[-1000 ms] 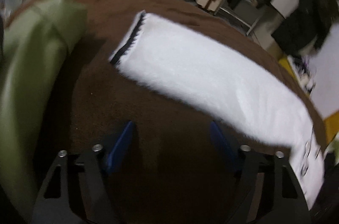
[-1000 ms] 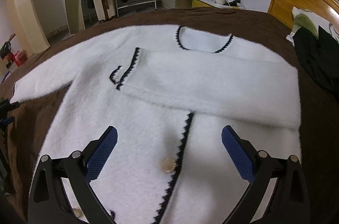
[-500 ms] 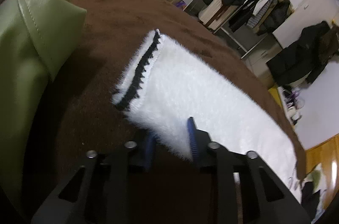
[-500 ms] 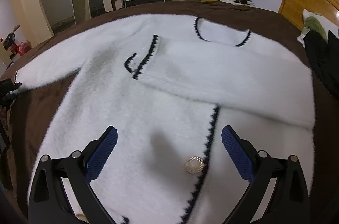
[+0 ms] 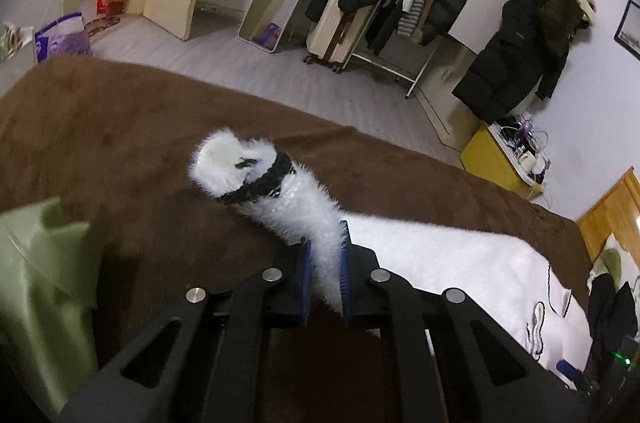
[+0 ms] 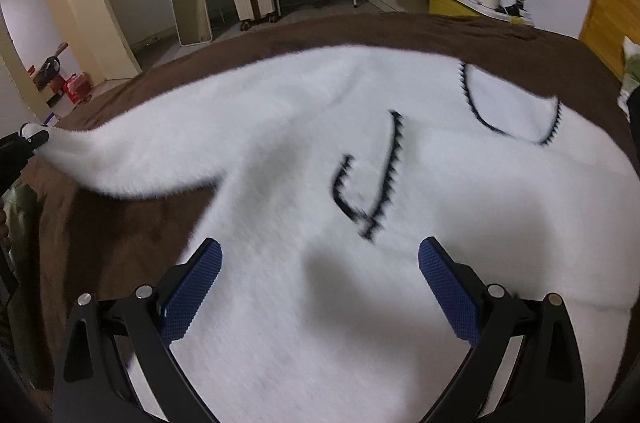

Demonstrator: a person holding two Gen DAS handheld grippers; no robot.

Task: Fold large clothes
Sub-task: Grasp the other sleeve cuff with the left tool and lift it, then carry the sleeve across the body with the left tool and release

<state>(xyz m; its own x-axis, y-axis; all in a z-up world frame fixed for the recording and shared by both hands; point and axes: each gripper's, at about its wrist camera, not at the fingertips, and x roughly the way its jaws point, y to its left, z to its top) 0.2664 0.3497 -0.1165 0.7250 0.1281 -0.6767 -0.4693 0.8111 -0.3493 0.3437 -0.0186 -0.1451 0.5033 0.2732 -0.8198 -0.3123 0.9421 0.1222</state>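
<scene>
Over bedspread [image 5: 120, 143], left tool [image 5: 325, 263] clamping sleeve [image 5: 304, 219]

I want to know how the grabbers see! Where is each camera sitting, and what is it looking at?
Left wrist view: sits on the left gripper, looks along its fingers, which are shut on the fluffy white sleeve, across the brown bed to a clothes rack.
Right wrist view: sits on the right gripper, looks down through open fingers at the white cardigan.
Both views show the same cardigan, bed and clothes rack; the right view also catches the left gripper pinching the sleeve at its left edge.
</scene>
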